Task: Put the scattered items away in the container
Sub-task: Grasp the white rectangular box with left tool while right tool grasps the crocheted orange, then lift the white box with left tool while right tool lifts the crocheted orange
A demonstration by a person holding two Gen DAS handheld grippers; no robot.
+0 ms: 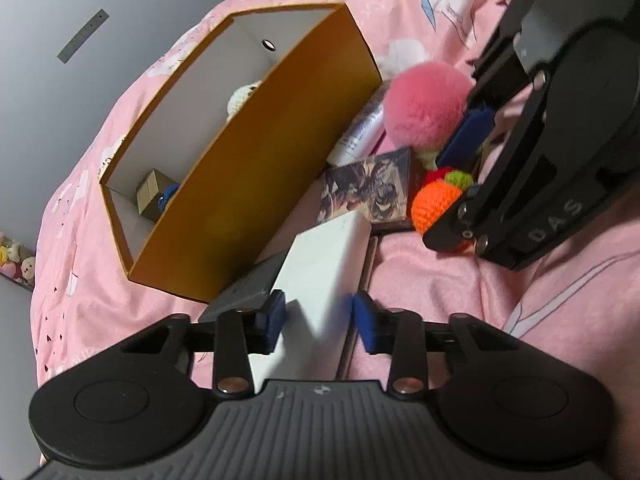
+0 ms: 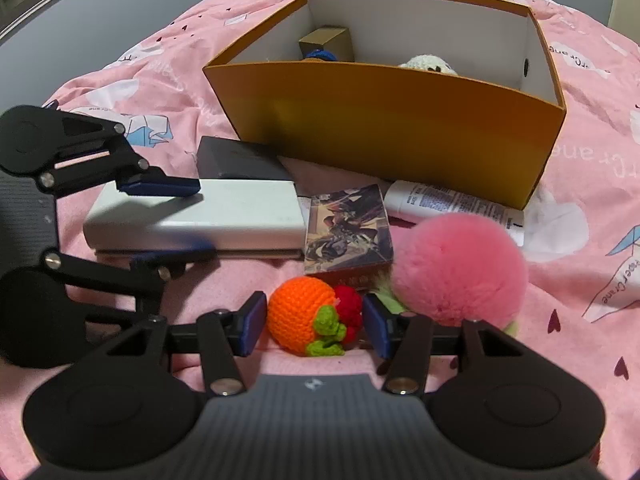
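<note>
Left gripper (image 1: pixel 319 322) clamped on the white box (image 1: pixel 324 264), just in front of the orange container (image 1: pixel 256 184). Right gripper (image 2: pixel 314 326) half-wide around the crochet fruit (image 2: pixel 308 320), touching or not, cannot tell; also before that container.

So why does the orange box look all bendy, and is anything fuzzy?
Left wrist view: the fisheye lens bows the box, and the white case smears with blur near the left gripper. Right wrist view: the box's front edge curves too; the pompom looks soft.
</note>
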